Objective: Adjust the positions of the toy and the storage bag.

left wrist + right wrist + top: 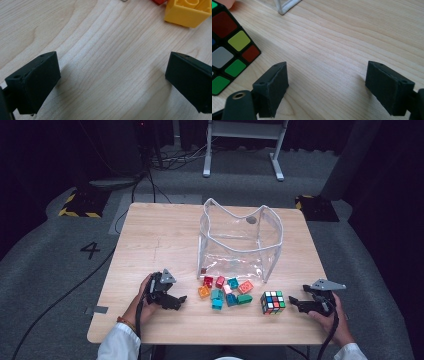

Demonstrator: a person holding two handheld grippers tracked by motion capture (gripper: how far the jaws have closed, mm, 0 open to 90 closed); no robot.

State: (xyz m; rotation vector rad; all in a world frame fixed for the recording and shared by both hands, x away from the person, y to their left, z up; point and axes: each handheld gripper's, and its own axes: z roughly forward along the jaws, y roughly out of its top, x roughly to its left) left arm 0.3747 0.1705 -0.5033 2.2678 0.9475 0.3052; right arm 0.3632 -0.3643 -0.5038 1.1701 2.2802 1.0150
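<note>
1. Left gripper (176, 301) spread wide, holding nothing, low over grained wooden table (155, 240); glossy plastic bricks (226, 291) just beside.
2. Right gripper (295, 303) likewise released, with the colourful tiled puzzle cube (273, 302) near.
3. Clear, white-edged bag (240, 242) standing behind.

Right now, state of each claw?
Left claw: open, empty, over bare table.
Right claw: open, empty, beside the cube.

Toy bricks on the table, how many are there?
10, I think: four toy bricks in a row by the clear bag, six just nearer, all left of the puzzle cube. Some may be hidden.
</note>
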